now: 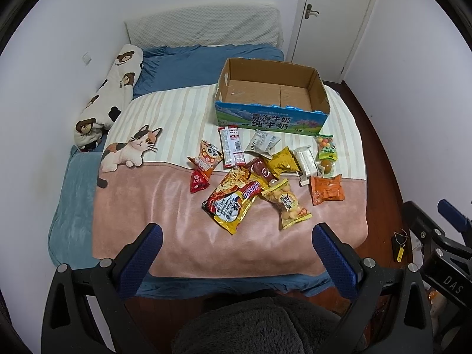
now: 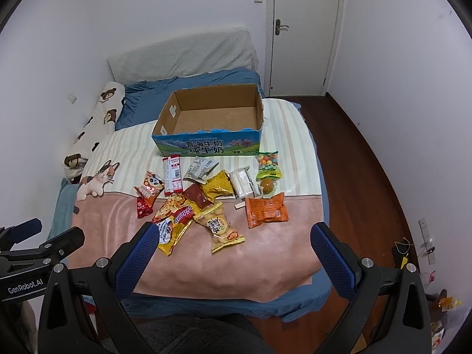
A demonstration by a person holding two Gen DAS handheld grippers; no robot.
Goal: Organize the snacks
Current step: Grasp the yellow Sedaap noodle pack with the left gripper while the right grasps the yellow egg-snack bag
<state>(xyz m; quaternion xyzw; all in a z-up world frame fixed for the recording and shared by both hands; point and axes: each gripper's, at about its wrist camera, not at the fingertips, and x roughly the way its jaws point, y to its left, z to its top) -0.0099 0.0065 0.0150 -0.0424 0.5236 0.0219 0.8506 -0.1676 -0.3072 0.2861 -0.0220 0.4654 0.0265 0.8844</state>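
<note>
An open empty cardboard box (image 1: pixel 271 91) (image 2: pixel 212 115) with a blue printed front stands on the striped part of the blanket. In front of it lie several snack packets: a big yellow-red noodle packet (image 1: pixel 233 200) (image 2: pixel 174 224), a yellow puff bag (image 1: pixel 287 203) (image 2: pixel 221 227), an orange packet (image 1: pixel 327 193) (image 2: pixel 265 211), a gold packet (image 1: pixel 281 159) (image 2: pixel 218 187) and red-white sticks (image 1: pixel 233 147) (image 2: pixel 172 174). My left gripper (image 1: pixel 236 233) is open and empty, held above the bed's near end. My right gripper (image 2: pixel 234 233) is open and empty, likewise short of the snacks.
The pink and striped blanket (image 1: pixel 177 221) (image 2: pixel 265 253) covers a blue bed. A bear-print bolster (image 1: pixel 112 88) (image 2: pixel 97 115) lies along the left wall. Wooden floor (image 2: pixel 362 159) and a white door (image 2: pixel 303 29) are on the right. Each gripper shows in the other's view.
</note>
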